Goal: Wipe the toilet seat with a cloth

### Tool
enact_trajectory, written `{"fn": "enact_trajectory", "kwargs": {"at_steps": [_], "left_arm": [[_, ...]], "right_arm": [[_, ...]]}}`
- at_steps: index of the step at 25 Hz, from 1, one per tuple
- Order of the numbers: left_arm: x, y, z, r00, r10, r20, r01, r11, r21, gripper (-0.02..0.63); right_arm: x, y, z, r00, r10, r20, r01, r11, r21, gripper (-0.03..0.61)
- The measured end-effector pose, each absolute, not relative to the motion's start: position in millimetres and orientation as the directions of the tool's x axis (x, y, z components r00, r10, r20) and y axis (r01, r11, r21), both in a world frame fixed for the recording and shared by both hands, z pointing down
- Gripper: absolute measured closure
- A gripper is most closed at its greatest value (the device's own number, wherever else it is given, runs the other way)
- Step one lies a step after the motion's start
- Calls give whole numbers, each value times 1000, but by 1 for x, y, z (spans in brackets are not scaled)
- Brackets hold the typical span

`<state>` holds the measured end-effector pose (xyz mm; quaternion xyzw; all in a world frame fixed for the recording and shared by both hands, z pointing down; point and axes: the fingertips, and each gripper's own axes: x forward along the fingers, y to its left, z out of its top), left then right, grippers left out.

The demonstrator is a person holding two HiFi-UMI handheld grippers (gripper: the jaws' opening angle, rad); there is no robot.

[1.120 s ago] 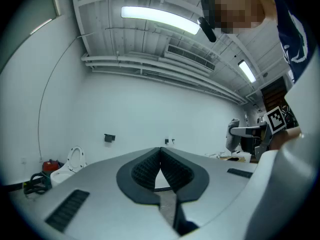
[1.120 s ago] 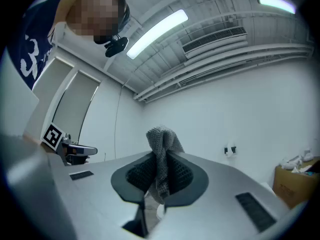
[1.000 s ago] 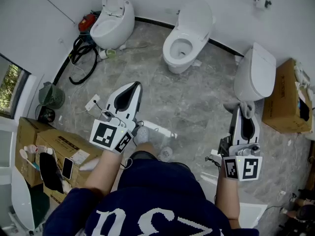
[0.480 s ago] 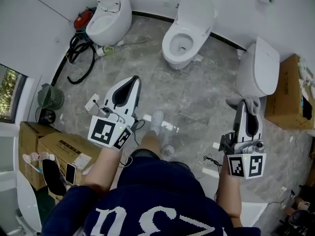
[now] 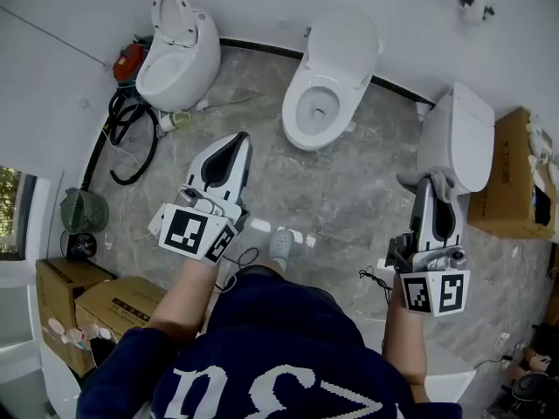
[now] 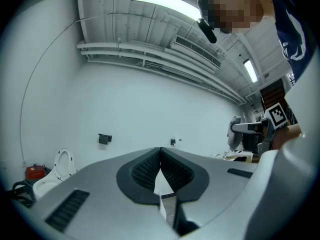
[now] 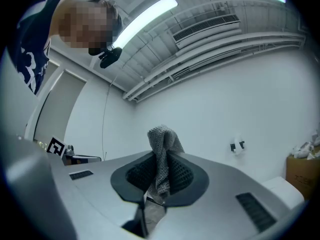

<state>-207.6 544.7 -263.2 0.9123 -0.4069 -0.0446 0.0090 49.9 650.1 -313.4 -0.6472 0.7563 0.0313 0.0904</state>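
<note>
The grey knitted cloth [image 7: 161,149] stands pinched in the right gripper [image 5: 433,197], at the lower right of the frame, just beside the front edge of the white closed-lid toilet [image 5: 458,133]. The left gripper [image 5: 236,143] is clenched on nothing. In the last second the grey shoe [image 5: 280,244] has stepped and the brown cardboard boxes [image 5: 113,299] have slid lower. The person is probably still approaching, and no seat is touched yet.

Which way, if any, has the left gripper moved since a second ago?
Yes: the left gripper has moved forward, nearer the open middle toilet in the head view.
</note>
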Motion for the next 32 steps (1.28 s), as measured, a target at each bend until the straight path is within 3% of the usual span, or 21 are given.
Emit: {"fn": "enact_trajectory", "kwargs": {"at_steps": [14, 24, 32], "left_arm": [[-206, 403, -253, 674, -736, -66, -731, -677, 91, 594], [-185, 308, -237, 587, -809, -45, -804, -588, 86, 594], [-116, 181, -241, 528, -848, -50, -844, -530, 76, 594]], "right_arm": [[54, 509, -309, -119, -982, -143, -989, 131, -72, 517], [91, 379, -292, -220, -963, -155, -967, 236, -97, 517], [156, 227, -290, -327, -935, -134, -934, 341, -102, 517]]}}
